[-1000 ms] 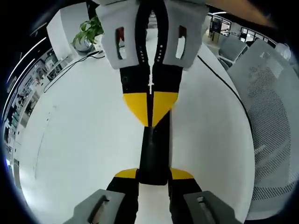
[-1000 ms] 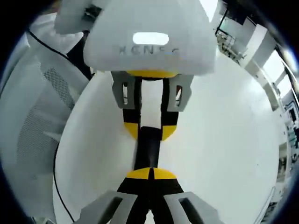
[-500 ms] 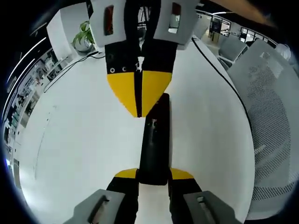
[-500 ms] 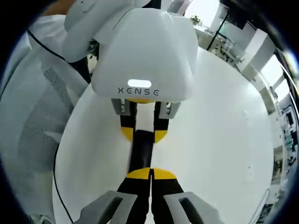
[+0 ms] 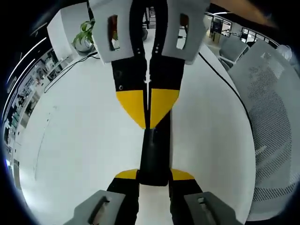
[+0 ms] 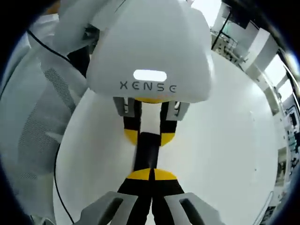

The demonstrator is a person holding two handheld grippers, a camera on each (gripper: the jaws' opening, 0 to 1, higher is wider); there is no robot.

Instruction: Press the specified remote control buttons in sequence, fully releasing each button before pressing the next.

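Remote (image 5: pixel 153 154), black and slim, lies on the white table (image 5: pixel 79 140) in the left gripper view, its near end clamped between the left gripper (image 5: pixel 153 175) jaws. The right gripper (image 5: pixel 148 123), jaws together, comes down tip-first onto its far half.

In the right gripper view, that closed tip (image 6: pixel 151 175) meets the remote (image 6: pixel 147 151), so a press seems in hand. Next should come a full lift off the button.

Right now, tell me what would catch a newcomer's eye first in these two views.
In the left gripper view, the black remote control lies on the white table, its near end held between the left gripper jaws. The right gripper comes in from above with its yellow tips together, pointing down onto the remote. A potted plant stands at the table's far edge.
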